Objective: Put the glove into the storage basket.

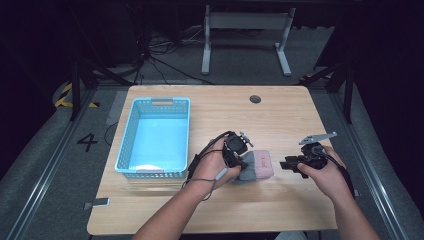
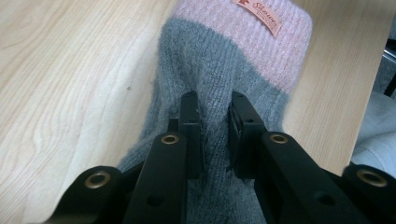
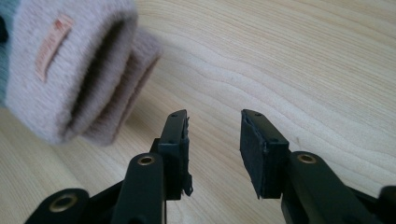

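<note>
A grey-and-pink knitted sock [image 1: 256, 166] is seen at lower centre of the high view, on the wooden table [image 1: 280, 115]. It is pinched in its grey part by the left gripper [image 2: 214, 122], jaws narrow on the fabric. The right gripper [image 3: 214, 140] is held wide, nothing between its jaws, just right of the sock. A blue basket [image 1: 131, 145] stands at left.
</note>
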Demonstrator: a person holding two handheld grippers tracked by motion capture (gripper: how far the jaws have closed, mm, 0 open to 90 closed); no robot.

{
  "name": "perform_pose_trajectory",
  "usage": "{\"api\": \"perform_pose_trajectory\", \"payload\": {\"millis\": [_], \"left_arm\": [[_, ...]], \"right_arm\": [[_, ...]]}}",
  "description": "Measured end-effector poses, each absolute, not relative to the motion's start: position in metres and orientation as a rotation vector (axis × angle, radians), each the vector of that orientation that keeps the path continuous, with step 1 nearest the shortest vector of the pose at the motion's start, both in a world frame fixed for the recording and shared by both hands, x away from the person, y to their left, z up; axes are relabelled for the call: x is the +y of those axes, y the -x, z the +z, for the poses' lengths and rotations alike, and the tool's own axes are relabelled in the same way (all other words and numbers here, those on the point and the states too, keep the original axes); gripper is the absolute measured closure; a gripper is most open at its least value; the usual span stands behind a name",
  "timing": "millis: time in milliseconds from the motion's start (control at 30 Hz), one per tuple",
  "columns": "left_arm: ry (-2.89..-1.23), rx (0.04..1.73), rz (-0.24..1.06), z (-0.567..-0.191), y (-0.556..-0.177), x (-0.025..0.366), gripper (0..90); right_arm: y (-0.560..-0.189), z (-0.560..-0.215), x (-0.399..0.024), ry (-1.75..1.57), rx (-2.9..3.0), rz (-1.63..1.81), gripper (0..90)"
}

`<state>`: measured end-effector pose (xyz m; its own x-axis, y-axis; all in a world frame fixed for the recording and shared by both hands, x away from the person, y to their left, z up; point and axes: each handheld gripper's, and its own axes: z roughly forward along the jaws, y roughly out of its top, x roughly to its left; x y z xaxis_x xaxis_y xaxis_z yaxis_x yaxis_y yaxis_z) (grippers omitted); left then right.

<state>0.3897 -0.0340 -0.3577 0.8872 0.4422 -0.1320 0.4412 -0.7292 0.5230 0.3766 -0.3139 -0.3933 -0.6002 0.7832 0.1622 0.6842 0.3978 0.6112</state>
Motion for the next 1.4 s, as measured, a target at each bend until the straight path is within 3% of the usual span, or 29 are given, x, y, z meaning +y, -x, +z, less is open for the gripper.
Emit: {"api": "perform_pose_trajectory", "payload": {"millis": [1400], "left_arm": [[-2.320, 0.963, 0.164, -0.293, -0.422, 0.107, 78.9]], "right_arm": [[-0.383, -0.400, -0.300, -1.300, 2.544, 0.952, 62.4]]}}
